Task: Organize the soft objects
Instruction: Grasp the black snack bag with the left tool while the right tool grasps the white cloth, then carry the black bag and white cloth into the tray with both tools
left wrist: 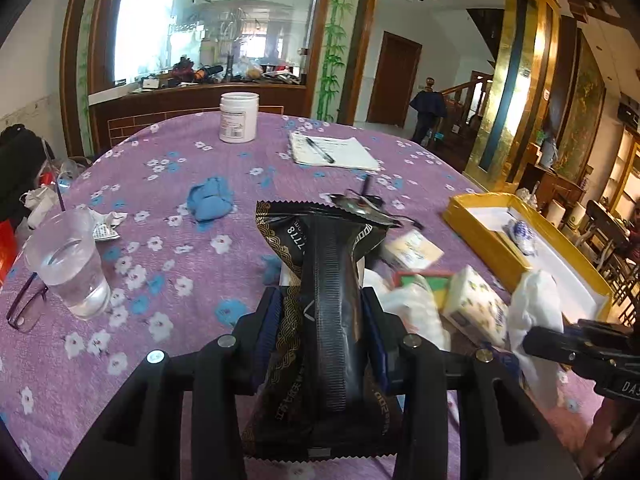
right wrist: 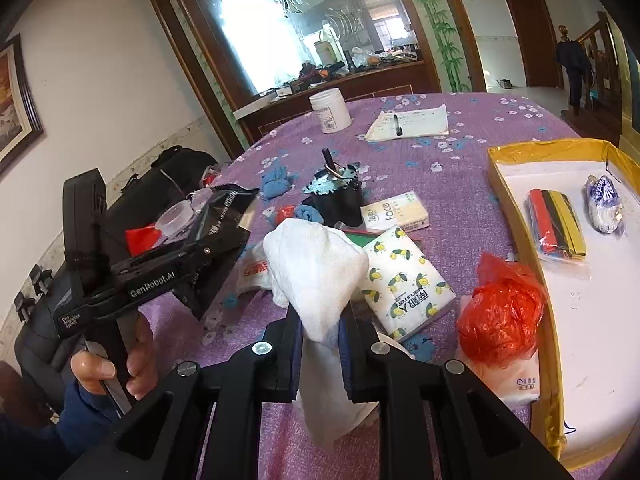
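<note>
table [right wrist: 460, 168]: purple flowered cloth, clutter bunched around the middle, pretty busy tbh

yellow box [right wrist: 520, 216]: shallow tray at about 3 o'clock on the table, white floor, already has a striped pack and a blue-white bundle in it, so that looks like the drop spot

black pouch [left wrist: 332, 280]: long foil snack bag, lifted clear of the cloth, pointing toward 12 o'clock

white cloth [right wrist: 316, 276]: crumpled towel, hanging up off the table near 6 o'clock

left gripper [left wrist: 322, 312]: clamped on the black pouch, pads squeezing both sides

right gripper [right wrist: 320, 332]: pinched tight on the white cloth's lower fold

step: both hands loaded, I'd say mid-carry, pickup done and drop-off not yet

next move: swing over to 3 o'clock, get above the yellow box rim, then let go. The floppy cloth may drag on the red bag [right wrist: 500, 316] or lemon tissue pack [right wrist: 408, 284], so lift first.
</note>
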